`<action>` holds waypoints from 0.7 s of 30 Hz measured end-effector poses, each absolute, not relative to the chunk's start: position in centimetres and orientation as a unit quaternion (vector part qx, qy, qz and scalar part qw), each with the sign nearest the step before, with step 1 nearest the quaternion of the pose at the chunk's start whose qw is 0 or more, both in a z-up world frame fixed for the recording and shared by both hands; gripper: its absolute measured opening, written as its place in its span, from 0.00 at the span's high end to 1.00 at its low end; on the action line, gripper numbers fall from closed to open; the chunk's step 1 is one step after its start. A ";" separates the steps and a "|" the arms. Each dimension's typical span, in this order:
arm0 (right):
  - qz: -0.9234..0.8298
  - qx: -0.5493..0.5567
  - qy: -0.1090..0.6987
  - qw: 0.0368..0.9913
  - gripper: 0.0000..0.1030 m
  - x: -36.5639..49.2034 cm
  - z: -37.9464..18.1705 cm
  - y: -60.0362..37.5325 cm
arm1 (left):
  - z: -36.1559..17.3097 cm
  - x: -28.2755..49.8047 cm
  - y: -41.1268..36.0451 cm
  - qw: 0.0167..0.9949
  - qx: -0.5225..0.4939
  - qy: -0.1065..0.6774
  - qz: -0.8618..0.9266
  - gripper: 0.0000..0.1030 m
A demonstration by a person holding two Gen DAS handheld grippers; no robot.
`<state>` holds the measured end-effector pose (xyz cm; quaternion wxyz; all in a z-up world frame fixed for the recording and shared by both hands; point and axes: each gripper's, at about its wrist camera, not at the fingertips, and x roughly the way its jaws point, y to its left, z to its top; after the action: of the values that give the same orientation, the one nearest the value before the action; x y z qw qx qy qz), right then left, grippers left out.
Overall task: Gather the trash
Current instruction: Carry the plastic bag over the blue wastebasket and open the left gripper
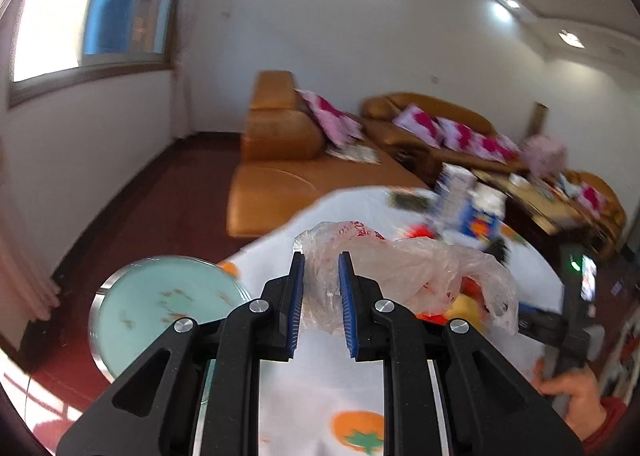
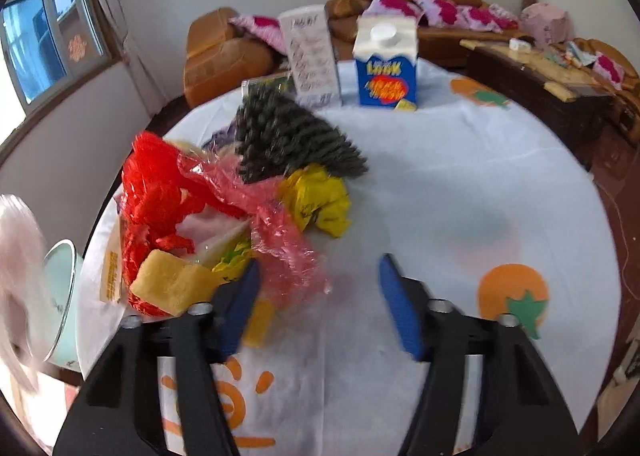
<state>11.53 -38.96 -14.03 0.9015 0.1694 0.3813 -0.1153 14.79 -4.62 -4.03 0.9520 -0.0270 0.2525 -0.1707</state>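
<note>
Left hand-held gripper (image 1: 321, 256): pinching clear plastic bag (image 1: 404, 272). Right hand-held gripper (image 2: 318, 268): spread, beside trash pile (image 2: 224, 211) on desk (image 2: 460, 191).

On the tabletop (image 2: 460, 183) a heap of crumpled bags (image 2: 224, 215) lies toward the left edge, with a brush (image 2: 292, 139) resting on its far side. Behind the heap, near the far edge, a milk carton (image 2: 386, 63) stands upright, a taller box (image 2: 312, 59) just to its left. A bin (image 1: 164, 304) sits beside the tabletop's left edge. Sofas (image 1: 280, 143) stand beyond the tabletop.
</note>
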 end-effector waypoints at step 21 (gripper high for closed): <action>-0.031 0.125 0.272 0.954 0.92 8.7 -5.1 -30.6 | -4.7 17.6 8.1 0.968 -0.067 0.239 0.048 0.82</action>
<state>8.74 -30.63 -5.12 0.9535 0.1250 0.2725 -0.0306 17.64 8.14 -4.68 0.9677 -0.0665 0.2386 0.0477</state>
